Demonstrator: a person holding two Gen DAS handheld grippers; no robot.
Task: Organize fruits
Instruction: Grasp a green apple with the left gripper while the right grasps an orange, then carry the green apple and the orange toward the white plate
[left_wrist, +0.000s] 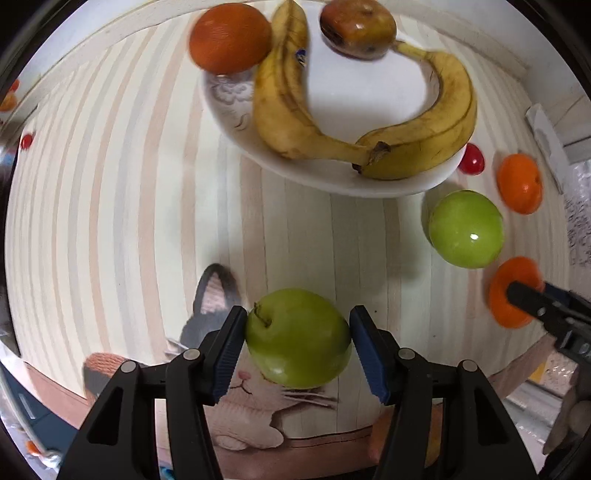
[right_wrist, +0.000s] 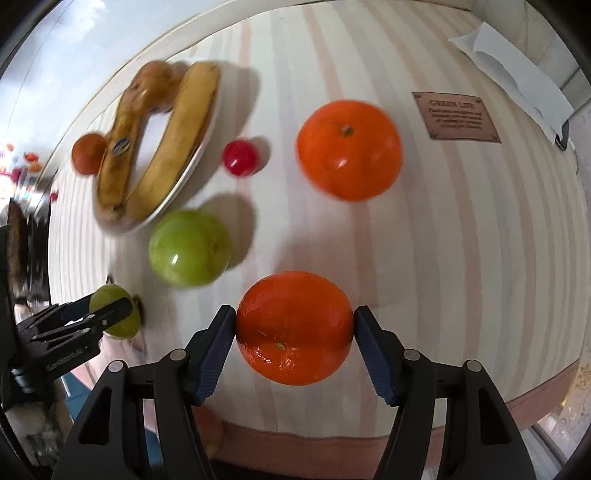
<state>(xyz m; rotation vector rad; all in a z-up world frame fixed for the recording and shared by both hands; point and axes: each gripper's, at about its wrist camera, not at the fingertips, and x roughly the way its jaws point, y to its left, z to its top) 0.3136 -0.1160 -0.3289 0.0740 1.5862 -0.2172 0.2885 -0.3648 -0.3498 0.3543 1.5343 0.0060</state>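
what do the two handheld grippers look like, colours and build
Both match: the left gripper and right gripper each have two black plastic arms with triangular cut-outs and round silver rivets at the joints. Their fingers carry dark blue ribbed pads on the inner faces. Seen side-on from the right wrist view, the left gripper's black body bears small pale lettering, too small to read.

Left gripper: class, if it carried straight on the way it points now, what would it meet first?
The green apple between the left gripper fingers, then probably the striped tablecloth under it, though depth is hard to judge here.
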